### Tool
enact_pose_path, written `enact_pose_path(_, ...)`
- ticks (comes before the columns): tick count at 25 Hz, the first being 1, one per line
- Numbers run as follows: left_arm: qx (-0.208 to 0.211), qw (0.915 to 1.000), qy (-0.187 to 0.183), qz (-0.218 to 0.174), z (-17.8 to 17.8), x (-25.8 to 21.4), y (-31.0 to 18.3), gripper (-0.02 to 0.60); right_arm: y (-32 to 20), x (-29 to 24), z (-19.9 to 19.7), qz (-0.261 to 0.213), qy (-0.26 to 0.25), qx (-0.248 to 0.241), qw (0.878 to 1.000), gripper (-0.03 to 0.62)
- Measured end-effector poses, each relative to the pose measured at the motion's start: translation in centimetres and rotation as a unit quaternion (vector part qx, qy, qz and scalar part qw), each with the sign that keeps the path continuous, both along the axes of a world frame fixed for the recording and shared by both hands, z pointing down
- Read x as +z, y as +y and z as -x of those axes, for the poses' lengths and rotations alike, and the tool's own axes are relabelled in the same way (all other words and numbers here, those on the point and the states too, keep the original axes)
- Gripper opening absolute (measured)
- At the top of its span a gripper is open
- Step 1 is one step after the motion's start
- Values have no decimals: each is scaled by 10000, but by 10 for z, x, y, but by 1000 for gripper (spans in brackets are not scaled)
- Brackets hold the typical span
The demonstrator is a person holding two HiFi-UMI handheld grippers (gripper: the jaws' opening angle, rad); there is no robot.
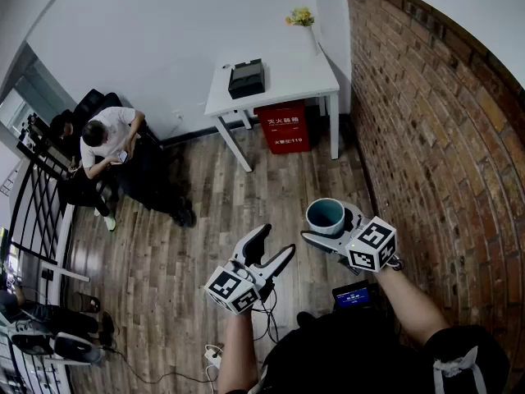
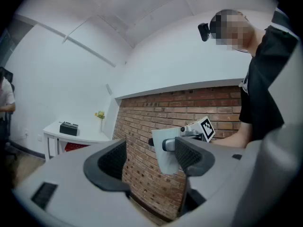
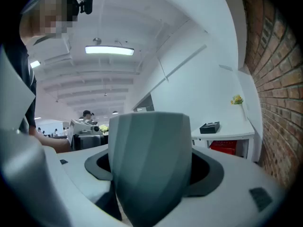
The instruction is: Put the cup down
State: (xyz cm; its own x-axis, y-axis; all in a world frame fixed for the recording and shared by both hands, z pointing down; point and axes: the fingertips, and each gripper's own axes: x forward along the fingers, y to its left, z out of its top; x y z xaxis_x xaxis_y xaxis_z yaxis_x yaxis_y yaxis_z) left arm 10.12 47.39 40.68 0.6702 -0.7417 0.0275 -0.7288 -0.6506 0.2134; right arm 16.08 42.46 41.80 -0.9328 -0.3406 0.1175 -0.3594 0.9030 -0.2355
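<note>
A grey-green faceted ceramic cup (image 1: pixel 325 214) is gripped between the two jaws of the right gripper (image 1: pixel 328 225). The dark pads are pressed against its sides at 3 and 9 o'clock in the right gripper view. The cup is held upright in the air above the wooden plank floor (image 1: pixel 180 253), at about 4 o'clock from the middle of the head view, near the red brick wall (image 1: pixel 426 138). It sits at 2 o'clock from the left gripper (image 1: pixel 276 240), whose jaws are spread wide with nothing between them.

The cup's walls are formed of flat vertical facets and taper towards the base. The rim is pale and the inside a darker teal.

The base is cut off at the lower edge of the right gripper view. In the left gripper view part of the cup is covered by that gripper's own jaw. Whether anything is inside the cup cannot be told. A white table (image 1: pixel 283 84) stands at 12 o'clock, well apart from the cup.
</note>
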Motion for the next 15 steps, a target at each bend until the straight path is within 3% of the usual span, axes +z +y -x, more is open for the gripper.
enact_pose_path(15, 33, 10000, -2, -11, -2, -1, 3, 327, 7, -1, 1, -6, -31, -109, 9999, 380)
